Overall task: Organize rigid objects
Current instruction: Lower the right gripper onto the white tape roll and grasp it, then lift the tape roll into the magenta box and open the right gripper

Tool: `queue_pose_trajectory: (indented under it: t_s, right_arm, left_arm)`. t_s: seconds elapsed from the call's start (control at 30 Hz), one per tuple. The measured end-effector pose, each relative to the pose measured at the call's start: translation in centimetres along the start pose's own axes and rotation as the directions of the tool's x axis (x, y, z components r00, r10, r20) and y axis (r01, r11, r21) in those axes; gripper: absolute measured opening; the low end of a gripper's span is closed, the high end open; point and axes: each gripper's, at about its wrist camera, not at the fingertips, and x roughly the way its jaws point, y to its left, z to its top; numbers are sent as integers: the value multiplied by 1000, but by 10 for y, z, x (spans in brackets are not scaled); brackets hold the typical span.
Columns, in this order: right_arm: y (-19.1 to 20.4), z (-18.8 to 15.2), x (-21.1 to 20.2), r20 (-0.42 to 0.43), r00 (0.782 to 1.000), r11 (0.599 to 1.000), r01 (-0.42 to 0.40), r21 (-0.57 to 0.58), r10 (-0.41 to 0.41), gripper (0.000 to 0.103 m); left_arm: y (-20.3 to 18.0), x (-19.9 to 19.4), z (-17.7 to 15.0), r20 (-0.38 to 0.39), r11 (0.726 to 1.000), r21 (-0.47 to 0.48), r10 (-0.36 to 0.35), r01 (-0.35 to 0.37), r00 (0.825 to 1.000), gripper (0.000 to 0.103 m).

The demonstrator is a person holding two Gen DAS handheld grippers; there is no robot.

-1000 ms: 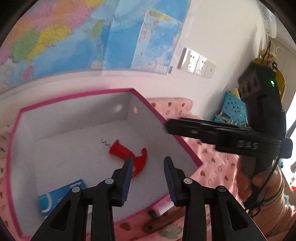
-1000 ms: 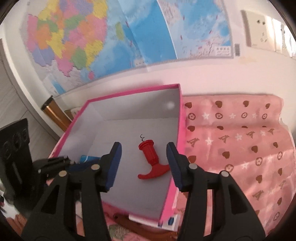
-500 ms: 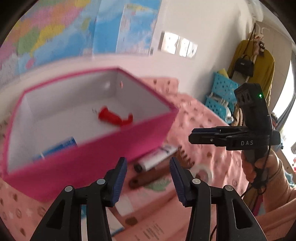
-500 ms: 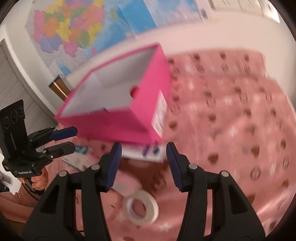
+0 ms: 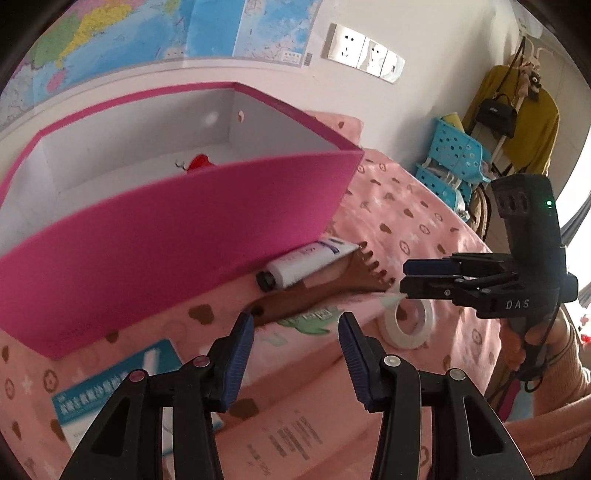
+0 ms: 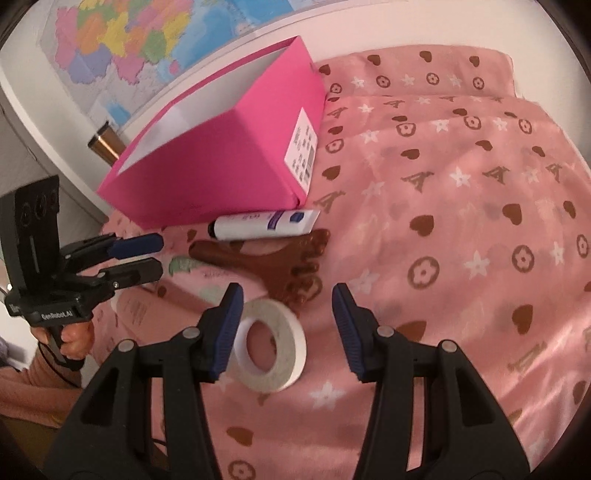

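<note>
An open pink box (image 5: 177, 236) (image 6: 221, 147) stands on the pink bedspread (image 6: 461, 221), and a red corkscrew (image 5: 199, 161) shows just above its near wall. In front of the box lie a white tube (image 5: 303, 264) (image 6: 266, 225), a brown wooden comb (image 5: 325, 288) (image 6: 273, 264) and a white tape roll (image 5: 408, 323) (image 6: 271, 345). My left gripper (image 5: 294, 321) (image 6: 160, 255) hangs open above the comb's handle end, holding nothing. My right gripper (image 6: 286, 291) (image 5: 403, 277) is open just above the tape roll, whose left edge is hidden behind the left finger.
A blue-and-white packet (image 5: 114, 384) and a pink leaflet (image 5: 284, 432) lie near the bed's front edge under my left gripper. Blue baskets (image 5: 454, 162) and a yellow coat (image 5: 524, 125) stand at the right. A map (image 5: 147, 29) covers the wall behind the box.
Both grippers have drawn back from over the box's inside and sunk toward the bedspread in front of it. The left jaws stand a little wider. Tube, comb and tape roll came into view.
</note>
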Motion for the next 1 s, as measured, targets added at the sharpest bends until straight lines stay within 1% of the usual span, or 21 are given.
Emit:
queue_pose_trajectory:
  t_s: [0.13,0.2,0.27,0.3,0.33,0.37,0.47,0.6,0.83,1.0]
  right_arm:
    - [7,-8,-1,-12,999,998,36,-43,-37,52]
    - [11,-11,1,-24,998,996,52,-75,-54,49]
    - [14,-14,3,-35,998,994,53,-100,-56,43]
    - [17,-16,3,-36,997,991,61,-118,-66,42]
    - [18,-17,4,-36,997,989,69,-128,-74,38]
    - [20,-18,4,-38,996,987,78,-141,-84,32]
    - [21,-19,6,-38,992,980,113,-165,-121,21]
    - [16,-22,4,-42,992,982,111,-154,-118,20]
    - [11,-27,-8,-31,997,991,69,-115,-73,20]
    - [9,-25,-22,1,999,995,50,-90,-51,20]
  left_arm:
    - [-4,-5,-7,8,1000,4,-11,11,1000,48]
    - [-8,-7,-10,7,1000,12,-1,1,1000,48]
    - [-11,-7,-11,4,1000,21,14,-14,1000,48]
    - [-12,-8,-12,4,1000,23,12,-13,1000,48]
    - [-13,-8,-12,3,1000,23,10,-10,1000,48]
    - [-14,-7,-13,2,1000,21,9,-10,1000,48]
    - [-15,-7,-13,3,1000,21,7,-7,1000,48]
    - [-17,-9,-12,10,1000,20,1,-1,1000,48]
    - [-16,-14,-12,23,1000,15,-7,7,1000,48]
    - [-15,-16,-12,28,999,1,-42,42,999,48]
